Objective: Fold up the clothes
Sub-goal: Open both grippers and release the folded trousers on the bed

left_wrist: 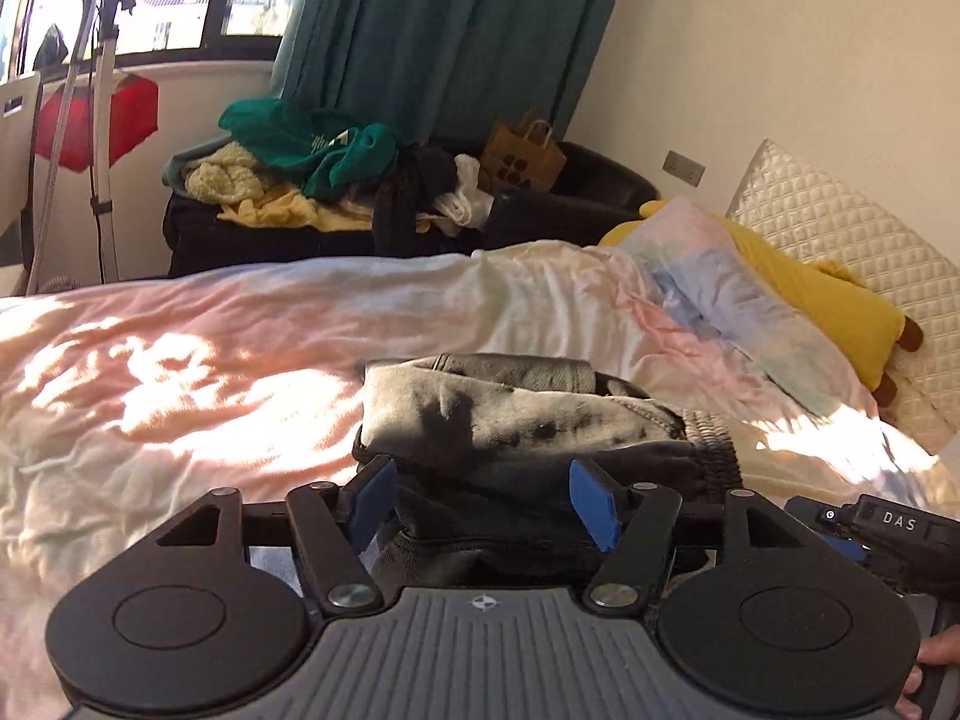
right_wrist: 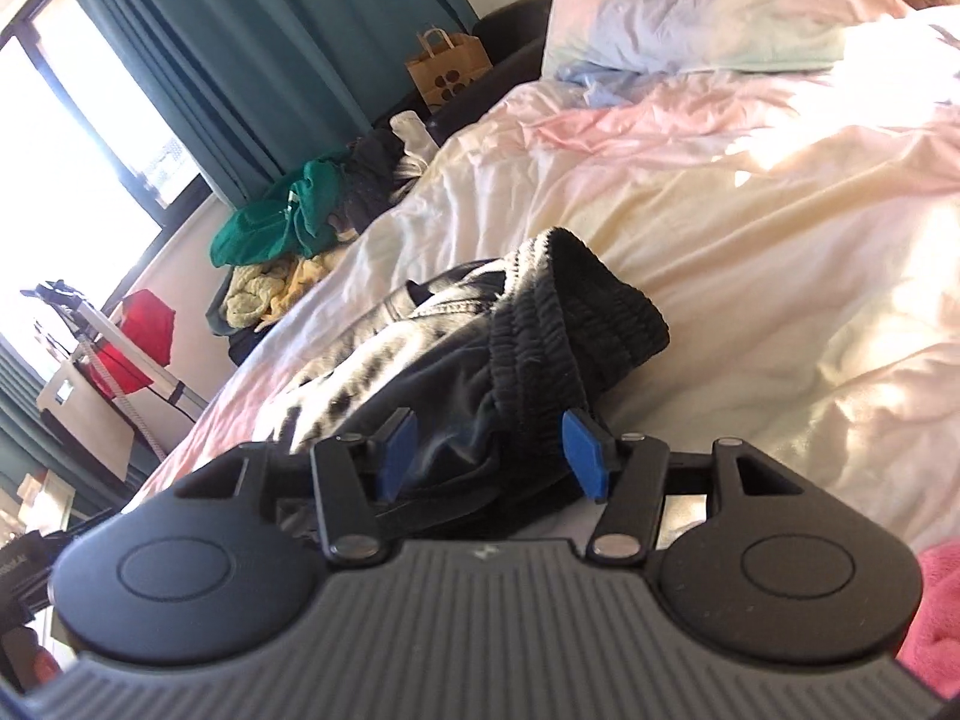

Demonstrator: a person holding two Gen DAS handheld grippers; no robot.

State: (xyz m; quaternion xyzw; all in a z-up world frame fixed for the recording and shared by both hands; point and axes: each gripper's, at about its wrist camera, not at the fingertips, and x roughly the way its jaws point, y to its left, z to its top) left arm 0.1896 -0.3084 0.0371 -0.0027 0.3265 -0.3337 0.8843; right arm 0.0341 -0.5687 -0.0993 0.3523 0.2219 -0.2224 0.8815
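Note:
A folded grey and black washed garment [left_wrist: 528, 420] with an elastic waistband lies on the pastel duvet [left_wrist: 180, 360]. My left gripper [left_wrist: 483, 495] is open, its blue pads either side of the garment's near edge, low over the bed. The same garment shows in the right wrist view [right_wrist: 480, 348], waistband bunched at its right end. My right gripper [right_wrist: 489, 450] is open, its blue pads straddling the garment's near edge by the waistband. The right gripper's body [left_wrist: 882, 531] shows at the right edge of the left wrist view.
A pile of unfolded clothes [left_wrist: 312, 180], green, yellow, black and white, lies on a dark seat beyond the bed. A paper bag [left_wrist: 522, 159] stands beside it. Pillows [left_wrist: 750, 300] and a yellow plush lie at the bed's head. A pink cloth [right_wrist: 936, 612] lies at my right.

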